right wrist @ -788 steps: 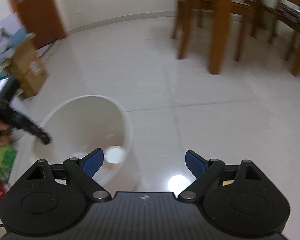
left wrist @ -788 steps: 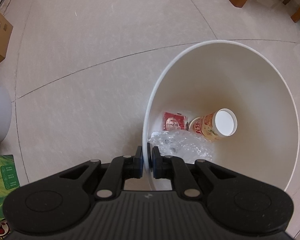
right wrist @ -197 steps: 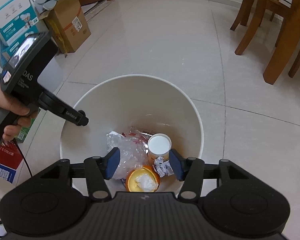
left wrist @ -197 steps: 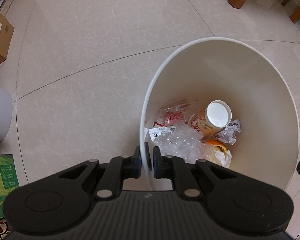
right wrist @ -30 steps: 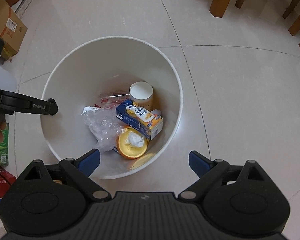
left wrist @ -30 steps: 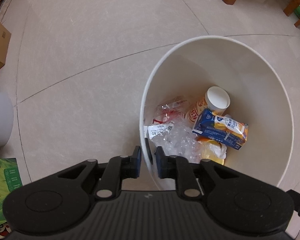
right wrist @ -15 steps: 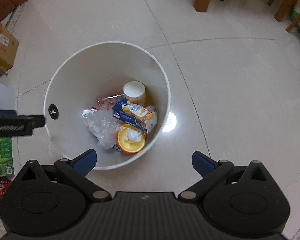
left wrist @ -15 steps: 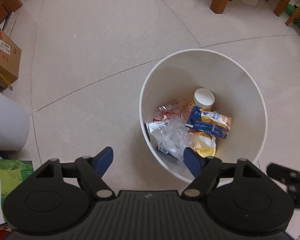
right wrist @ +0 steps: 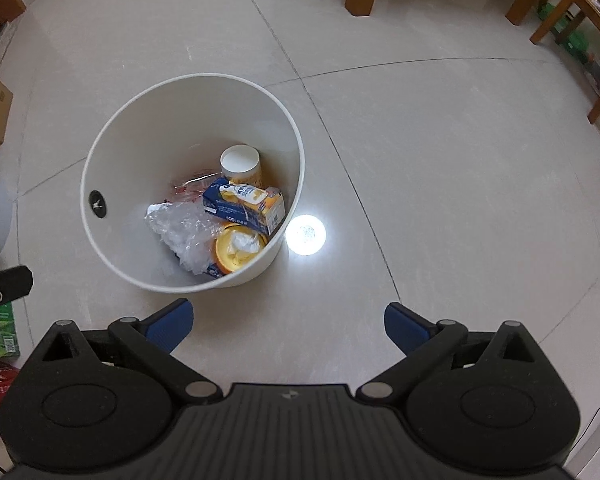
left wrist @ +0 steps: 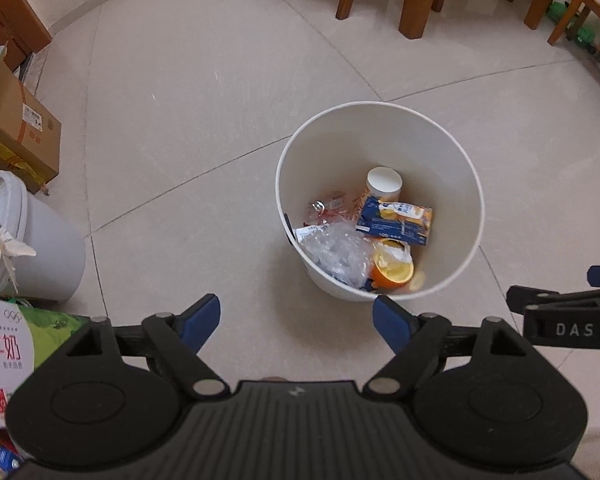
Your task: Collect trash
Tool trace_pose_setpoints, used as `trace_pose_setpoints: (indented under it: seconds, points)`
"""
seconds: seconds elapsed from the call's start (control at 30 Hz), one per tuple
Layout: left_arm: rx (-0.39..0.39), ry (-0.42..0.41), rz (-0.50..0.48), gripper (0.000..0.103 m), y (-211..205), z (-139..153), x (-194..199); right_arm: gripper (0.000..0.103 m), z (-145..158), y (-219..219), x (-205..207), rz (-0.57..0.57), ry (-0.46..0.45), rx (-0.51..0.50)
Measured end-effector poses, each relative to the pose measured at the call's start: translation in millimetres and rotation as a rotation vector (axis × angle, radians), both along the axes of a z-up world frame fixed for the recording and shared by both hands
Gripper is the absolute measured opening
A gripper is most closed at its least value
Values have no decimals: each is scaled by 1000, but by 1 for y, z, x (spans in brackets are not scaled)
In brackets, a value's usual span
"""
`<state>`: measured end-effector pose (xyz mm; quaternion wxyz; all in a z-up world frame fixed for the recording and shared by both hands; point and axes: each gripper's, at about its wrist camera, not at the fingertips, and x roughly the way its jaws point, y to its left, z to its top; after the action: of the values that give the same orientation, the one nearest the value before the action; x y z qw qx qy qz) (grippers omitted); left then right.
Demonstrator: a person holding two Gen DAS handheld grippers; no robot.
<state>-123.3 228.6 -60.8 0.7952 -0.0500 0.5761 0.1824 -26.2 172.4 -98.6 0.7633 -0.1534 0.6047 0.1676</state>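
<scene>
A white bin (left wrist: 440, 152) stands on the tiled floor. Inside lie a blue carton (left wrist: 396, 220), a white-lidded cup (left wrist: 384, 182), crumpled clear plastic (left wrist: 336, 254) and an orange tub (left wrist: 392, 268). My left gripper (left wrist: 296, 316) hovers above and just in front of the bin; its jaws are opening and nothing is between them. The right wrist view shows the same bin (right wrist: 160, 120) and carton (right wrist: 244, 204) from above. My right gripper (right wrist: 288, 322) stands open and holds nothing, on the near side of the bin.
Cardboard boxes (left wrist: 16, 120), a pale bucket (left wrist: 32, 248) and a green milk box (left wrist: 48, 336) crowd the left. Wooden furniture legs (left wrist: 420, 0) stand at the back. A lamp glare (right wrist: 306, 235) lies on the floor beside the bin.
My left gripper let go of the bin's rim, opened wide and rose, so the bin looks smaller. The right gripper also lifted away a little.
</scene>
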Motion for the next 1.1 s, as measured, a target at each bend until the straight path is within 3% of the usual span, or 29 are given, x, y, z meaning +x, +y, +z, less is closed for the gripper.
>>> trace_pose_setpoints:
  seconds: [0.4,0.73,1.1]
  points:
    - [14,-14,19,89,-17,33,-41,103,50,-1,-38,-2,-57,27]
    - [46,-11,22,89,-25,39,-53,103,58,-1,-55,12,-74,19]
    - [29,-18,20,93,-29,46,-58,103,61,-2,-60,10,-72,28]
